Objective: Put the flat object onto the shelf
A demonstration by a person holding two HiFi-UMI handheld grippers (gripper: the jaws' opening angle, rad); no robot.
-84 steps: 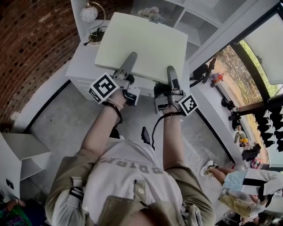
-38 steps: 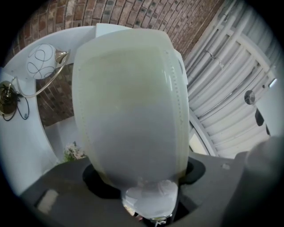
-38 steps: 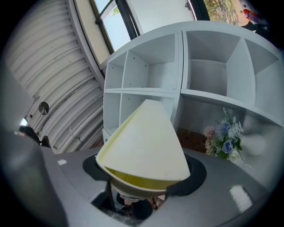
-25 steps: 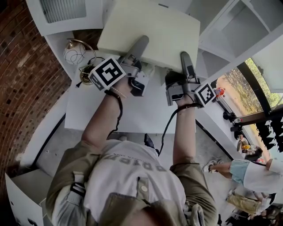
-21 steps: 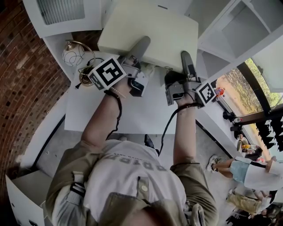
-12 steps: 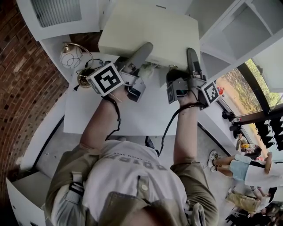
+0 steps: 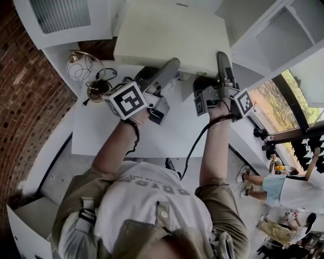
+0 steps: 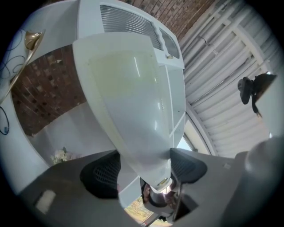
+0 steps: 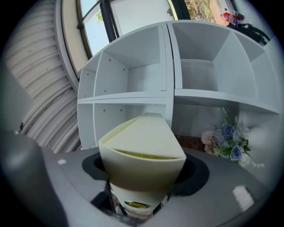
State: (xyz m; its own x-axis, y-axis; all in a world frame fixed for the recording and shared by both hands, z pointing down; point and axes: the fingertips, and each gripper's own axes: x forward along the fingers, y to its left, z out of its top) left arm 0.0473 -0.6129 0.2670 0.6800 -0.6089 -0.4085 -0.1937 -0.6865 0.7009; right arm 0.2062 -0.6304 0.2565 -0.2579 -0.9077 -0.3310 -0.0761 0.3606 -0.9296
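The flat object [image 7: 172, 35] is a pale cream, slab-like pad held up above the white cabinet top [image 7: 121, 131]. My left gripper [image 7: 168, 69] grips its near edge on the left; its jaws have just been closing, with the pad [image 8: 128, 102] between the pads. On the near edge's right side, my right gripper [image 7: 224, 61] is shut on the same pad [image 9: 142, 146]. In the right gripper view the white shelf unit [image 9: 133, 95] stands straight ahead beyond the pad. The jaws' lower fingers are hidden under the pad in the head view.
A gold wire lamp [image 7: 83, 68] sits at the cabinet's back left. A white louvred unit [image 7: 61, 15] hangs on the brick wall. Artificial flowers [image 9: 228, 139] stand below the shelf compartments [image 7: 263, 35]. People walk behind glass at the right [image 7: 283, 184].
Both grippers and the pad have shifted up and right in the picture, nearer the shelf. The left gripper has rolled, so its marker cube sits lower and more tilted.
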